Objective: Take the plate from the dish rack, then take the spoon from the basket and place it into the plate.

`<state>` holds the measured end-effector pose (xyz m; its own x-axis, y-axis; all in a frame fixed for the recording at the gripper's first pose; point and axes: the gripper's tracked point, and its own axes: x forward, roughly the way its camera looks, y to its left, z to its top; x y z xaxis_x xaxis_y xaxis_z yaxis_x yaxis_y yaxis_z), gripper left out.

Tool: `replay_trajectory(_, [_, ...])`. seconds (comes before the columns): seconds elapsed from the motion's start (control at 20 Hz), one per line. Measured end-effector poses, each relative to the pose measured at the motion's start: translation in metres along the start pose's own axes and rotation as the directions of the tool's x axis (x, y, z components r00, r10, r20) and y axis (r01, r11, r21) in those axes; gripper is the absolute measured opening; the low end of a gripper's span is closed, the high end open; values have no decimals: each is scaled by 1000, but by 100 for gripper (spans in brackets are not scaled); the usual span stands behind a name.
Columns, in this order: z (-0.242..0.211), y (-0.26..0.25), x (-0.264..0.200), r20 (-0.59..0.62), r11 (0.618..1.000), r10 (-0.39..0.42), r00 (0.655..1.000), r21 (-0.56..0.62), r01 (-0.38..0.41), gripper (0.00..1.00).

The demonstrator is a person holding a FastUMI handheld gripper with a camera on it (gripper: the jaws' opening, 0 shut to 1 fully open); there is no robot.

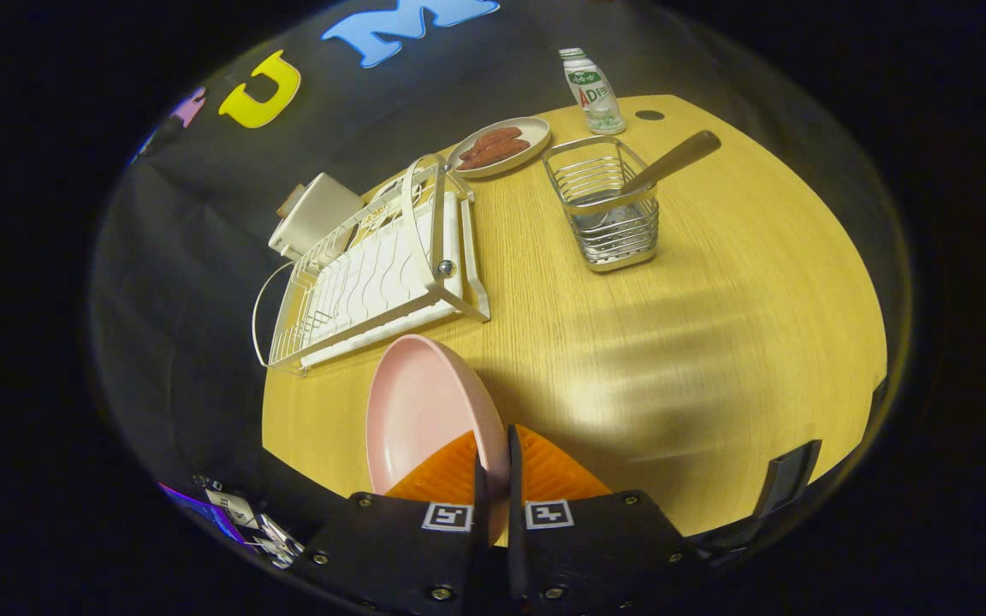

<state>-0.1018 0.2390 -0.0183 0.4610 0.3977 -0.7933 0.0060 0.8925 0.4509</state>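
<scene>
Gripper view: the hand-held gripper (493, 466) is nearly closed, fingers pinching the rim of the pink plate (420, 415), held on edge just in front of the dish rack (373, 274). So step one looks done. Next I'd guess: lay the plate flat on the table (715, 342), then go for the spoon (668, 162) in the basket (604, 205), right of the rack.

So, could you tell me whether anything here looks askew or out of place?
Nothing stands out. The gripper holds the pink plate on edge above the table, and the spoon leans in its wire basket.
</scene>
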Motion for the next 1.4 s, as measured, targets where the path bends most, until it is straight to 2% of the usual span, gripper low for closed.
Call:
replay_trajectory(0.2, [2, 9, 21, -13, 998, 61, 998, 16, -61, 8])
replay_trajectory(0.4, [-5, 26, 40, -15, 975, 178, 984, 136, -175, 8])
replay_trajectory(0.5, [-11, 22, 50, -33, 976, 162, 986, 151, -155, 8])
replay_trajectory(0.65, [-14, 10, 57, -40, 989, 104, 994, 106, -100, 8])
replay_trajectory(0.75, [-12, 14, 56, -31, 986, 122, 992, 119, -118, 10])
replay_trajectory(0.85, [2, 11, 48, 25, 987, 121, 992, 100, -123, 17])
replay_trajectory(0.9, [8, 6, 41, 52, 992, 105, 993, 66, -108, 36])
replay_trajectory(1.0, [22, -9, 24, 117, 999, 40, 992, -27, -37, 42])
replay_trajectory(1.1, [38, -27, 3, 207, 989, -47, 977, -127, 74, 43])
replay_trajectory(1.3, [64, -31, -42, 362, 960, -39, 931, -243, 135, 43])
replay_trajectory(1.4, [84, -36, -67, 473, 950, -49, 880, -248, 187, 43])
